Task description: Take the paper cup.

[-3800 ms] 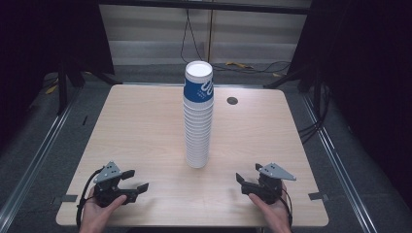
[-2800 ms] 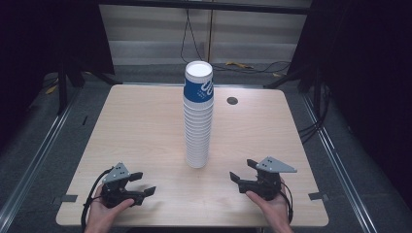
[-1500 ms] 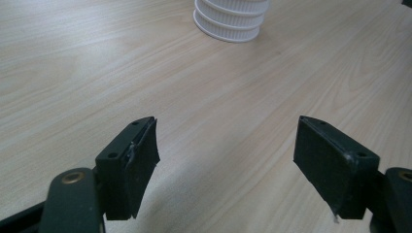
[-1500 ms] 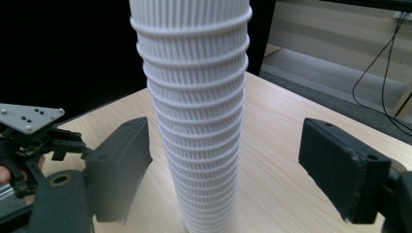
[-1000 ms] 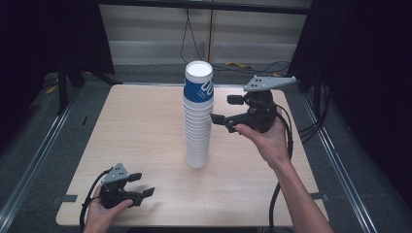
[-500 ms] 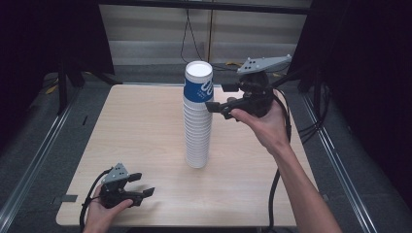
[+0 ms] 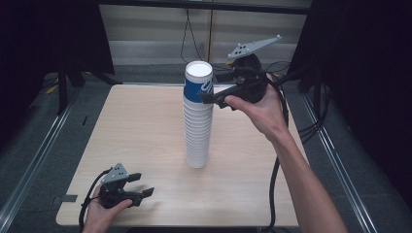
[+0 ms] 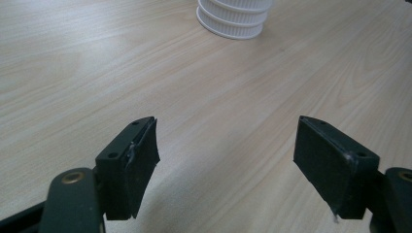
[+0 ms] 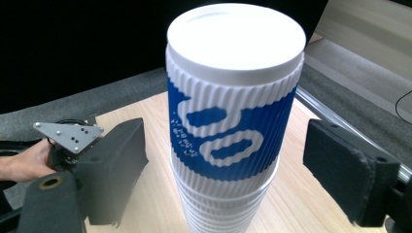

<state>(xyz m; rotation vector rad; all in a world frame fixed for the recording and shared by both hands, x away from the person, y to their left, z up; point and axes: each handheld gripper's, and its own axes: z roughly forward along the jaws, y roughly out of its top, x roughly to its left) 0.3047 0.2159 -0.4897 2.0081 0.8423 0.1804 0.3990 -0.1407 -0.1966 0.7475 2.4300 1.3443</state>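
A: Where was the cup stack [image 7: 198,116]?

B: Stood upright mid tabletop [image 7: 141,126]. Top cup [image 9: 233,92] white with blue print, lid on.

A: Right tongs [image 9: 226,179]?

B: Raised at top-cup height, just beside it. Jaws had just been opening, now wide apart either side of that cup, pads clear of the ribbed wall. Nothing gripped.

A: Left tongs [image 8: 226,165]?

B: Parked low at the near left corner of the tabletop, well apart from the stack. Also spread wide, bare wood between the pads, stack's base up ahead.
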